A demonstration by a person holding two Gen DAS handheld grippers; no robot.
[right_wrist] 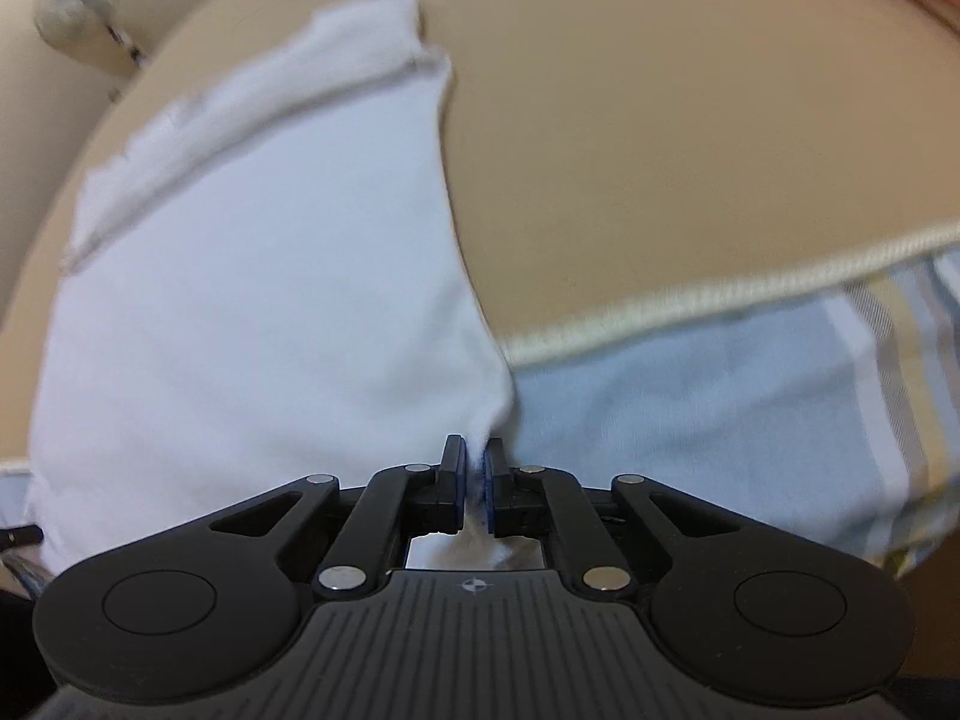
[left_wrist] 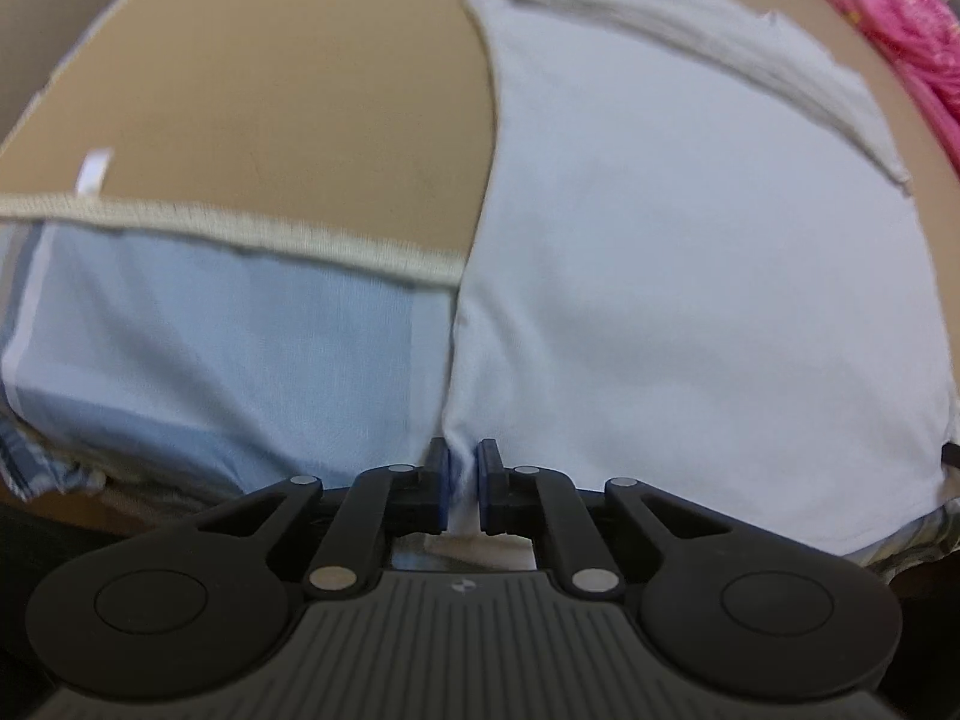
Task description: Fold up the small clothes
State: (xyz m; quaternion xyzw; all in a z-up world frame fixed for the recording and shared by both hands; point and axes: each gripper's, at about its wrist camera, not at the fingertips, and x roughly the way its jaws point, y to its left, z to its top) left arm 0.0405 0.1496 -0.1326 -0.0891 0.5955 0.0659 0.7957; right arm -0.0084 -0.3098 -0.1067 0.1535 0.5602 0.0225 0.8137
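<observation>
A small white garment lies spread over the tan table, its near part resting on a light blue striped cloth. My left gripper is shut on the white garment's near left corner. In the right wrist view the same white garment fills the left half, and my right gripper is shut on its near right corner. The garment's far hem shows a grey seam band. Both corners sit pinched between the blue pads.
The blue striped cloth has a cream knitted edge running across the table. A pink garment lies at the far right. A round pale object sits off the table's far left.
</observation>
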